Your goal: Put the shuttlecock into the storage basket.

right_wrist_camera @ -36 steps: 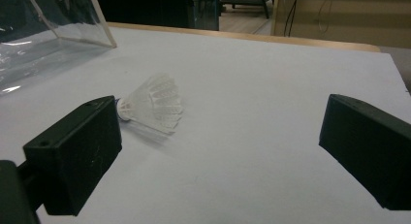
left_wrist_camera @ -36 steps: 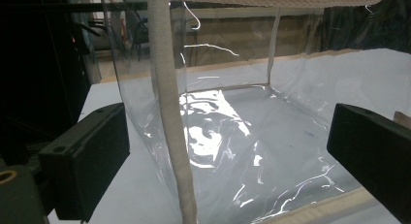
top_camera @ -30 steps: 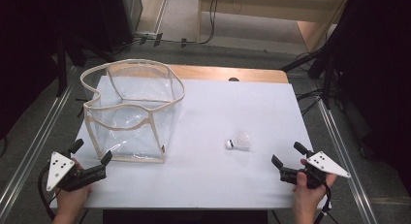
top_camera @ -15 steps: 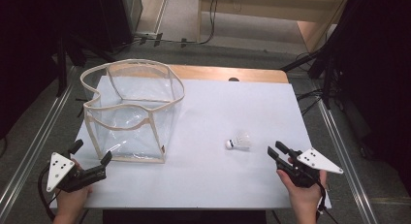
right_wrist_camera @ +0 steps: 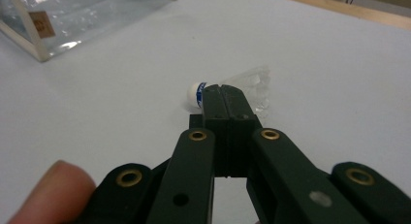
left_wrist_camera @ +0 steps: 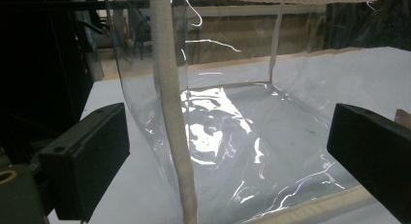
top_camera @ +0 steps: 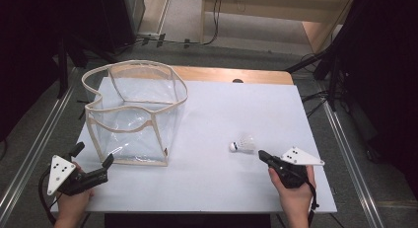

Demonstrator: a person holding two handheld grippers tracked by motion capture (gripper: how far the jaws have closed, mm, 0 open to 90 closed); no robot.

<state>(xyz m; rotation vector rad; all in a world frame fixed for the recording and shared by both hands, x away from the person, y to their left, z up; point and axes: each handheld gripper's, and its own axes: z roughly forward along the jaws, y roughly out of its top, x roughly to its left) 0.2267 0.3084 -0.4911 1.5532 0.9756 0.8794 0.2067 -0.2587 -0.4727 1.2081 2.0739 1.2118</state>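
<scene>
A white shuttlecock lies on its side on the white table, right of centre. My right gripper sits just short of it with the tips pointing at its cork. Its jaws have just been closing and are now shut flat on each other, with nothing between them. A clear plastic bag with cream trim stands open at the table's left. My left gripper is open at the bag's near left corner, its jaws standing wide to either side of the corner seam.
The table's wooden far edge shows beyond the white sheet. Metal rails run along both sides of the table. Dark stands and cables stand on the floor behind.
My right gripper has moved left toward the shuttlecock and its jaws have gone from wide open to shut. The left gripper and the bag have stayed put.
</scene>
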